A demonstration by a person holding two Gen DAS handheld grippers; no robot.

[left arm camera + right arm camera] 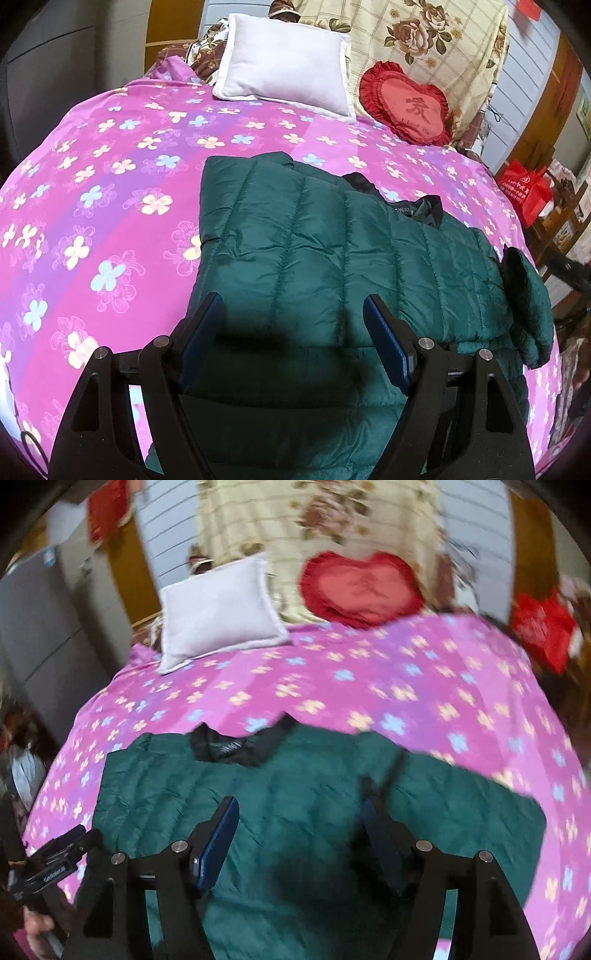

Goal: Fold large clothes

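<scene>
A dark green quilted puffer jacket (332, 251) lies on the pink flowered bedspread (110, 184), its left side folded over and its black collar (424, 210) toward the pillows. A sleeve (528, 302) hangs at the right edge. My left gripper (293, 306) is open and empty above the jacket's lower part. In the right wrist view the jacket (295, 794) spreads across the bedspread (406, 686), collar (236, 746) at the top. My right gripper (299, 808) is open and empty over the jacket's middle. The left gripper's body (55, 864) shows at the far left.
A white pillow (284, 70) and a red heart cushion (410, 103) lie at the head of the bed, against a cream rose-print cover (424, 37). A red bag (524, 192) stands on shelves at the right. A grey cabinet (40, 635) stands at the left.
</scene>
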